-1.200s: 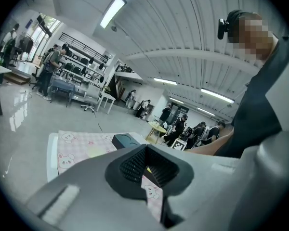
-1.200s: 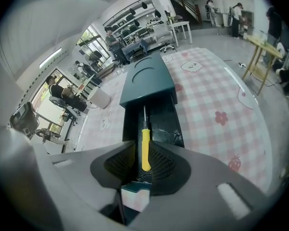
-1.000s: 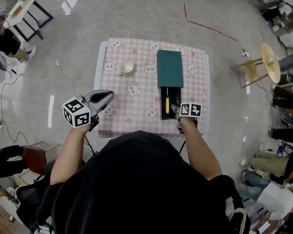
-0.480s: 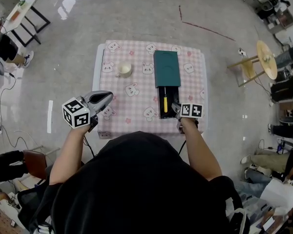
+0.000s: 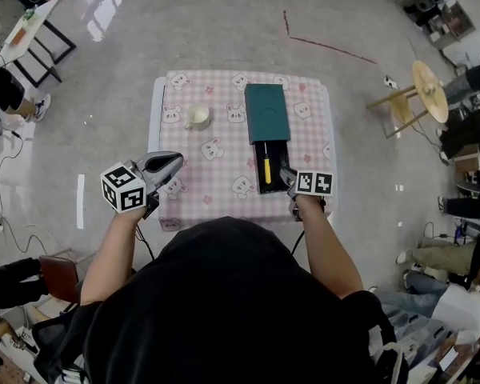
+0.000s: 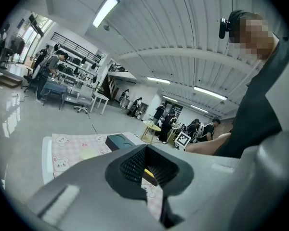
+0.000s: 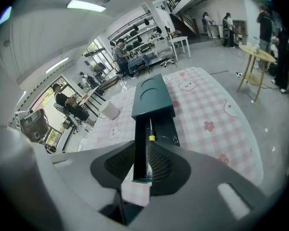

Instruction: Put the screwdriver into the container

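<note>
In front of the right gripper (image 5: 286, 177), which pinches the container (image 5: 266, 112) end, the screwdriver (image 5: 266, 170) lies inside. Next, I think, slide it shut. The left gripper (image 5: 174, 161) is closed and empty.

Bare cloth (image 5: 216, 174) left of container (image 5: 267, 114), cup (image 5: 197, 118) beyond

Large open workshop hall: glossy grey concrete floor (image 5: 120, 70) catching window glare, a thin red line (image 5: 328, 48) marked across it beyond the surface (image 5: 216, 178), which wears a pink-checked cloth printed with rabbits. Round wooden stool-table (image 5: 428, 90) stands right of it on splayed legs, a black-framed table (image 5: 34, 24) sits at far left, and people (image 5: 4, 74) are along both edges of the floor. Overhead is a white ribbed ceiling (image 6: 183, 28) with long strip lights (image 6: 106, 11); dark shelving racks (image 6: 79, 61), a white desk (image 6: 100, 100) and tall bright windows (image 7: 95, 51) line the far walls.
</note>
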{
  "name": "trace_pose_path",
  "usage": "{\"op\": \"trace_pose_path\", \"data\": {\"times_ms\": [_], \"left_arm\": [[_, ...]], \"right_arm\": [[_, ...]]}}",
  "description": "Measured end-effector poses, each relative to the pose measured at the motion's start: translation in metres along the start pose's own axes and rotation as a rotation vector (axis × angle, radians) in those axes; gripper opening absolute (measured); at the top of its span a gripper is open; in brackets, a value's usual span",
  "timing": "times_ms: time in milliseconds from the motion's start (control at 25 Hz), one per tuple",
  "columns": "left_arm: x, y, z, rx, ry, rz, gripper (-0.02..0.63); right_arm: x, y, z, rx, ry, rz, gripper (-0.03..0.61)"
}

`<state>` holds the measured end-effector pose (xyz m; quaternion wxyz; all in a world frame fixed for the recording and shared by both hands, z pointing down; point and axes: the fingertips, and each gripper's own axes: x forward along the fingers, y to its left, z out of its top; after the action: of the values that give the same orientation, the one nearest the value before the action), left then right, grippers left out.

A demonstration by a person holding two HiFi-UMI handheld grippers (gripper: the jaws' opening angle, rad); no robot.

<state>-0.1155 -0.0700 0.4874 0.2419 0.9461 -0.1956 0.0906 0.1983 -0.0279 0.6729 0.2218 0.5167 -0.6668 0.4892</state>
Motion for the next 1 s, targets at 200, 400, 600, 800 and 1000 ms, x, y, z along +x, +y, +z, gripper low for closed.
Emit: {"op": "trace_pose_path", "data": {"times_ms": [200,400,600,800,1000], "left_arm": [[0.001,-0.005,0.002,0.012,0.003,-0.015,0.0],[0.005,-0.01,0.002,0.023,0.01,-0.031,0.0],[0.008,-0.013,0.002,0.034,0.015,-0.042,0.0],[0.009,-0.017,0.0,0.036,0.018,-0.052,0.0],[0.009,-0.017,-0.002,0.038,0.022,-0.057,0.0]], "right_arm": [[-0.015,0.012,0.006,0.001,-0.038,0.022,0.114],[-0.03,0.024,0.012,-0.004,-0.075,0.045,0.114],[-0.044,0.034,0.017,-0.013,-0.109,0.062,0.114],[-0.058,0.047,0.019,-0.027,-0.139,0.084,0.114],[-0.066,0.057,0.022,-0.04,-0.163,0.097,0.114]]}}
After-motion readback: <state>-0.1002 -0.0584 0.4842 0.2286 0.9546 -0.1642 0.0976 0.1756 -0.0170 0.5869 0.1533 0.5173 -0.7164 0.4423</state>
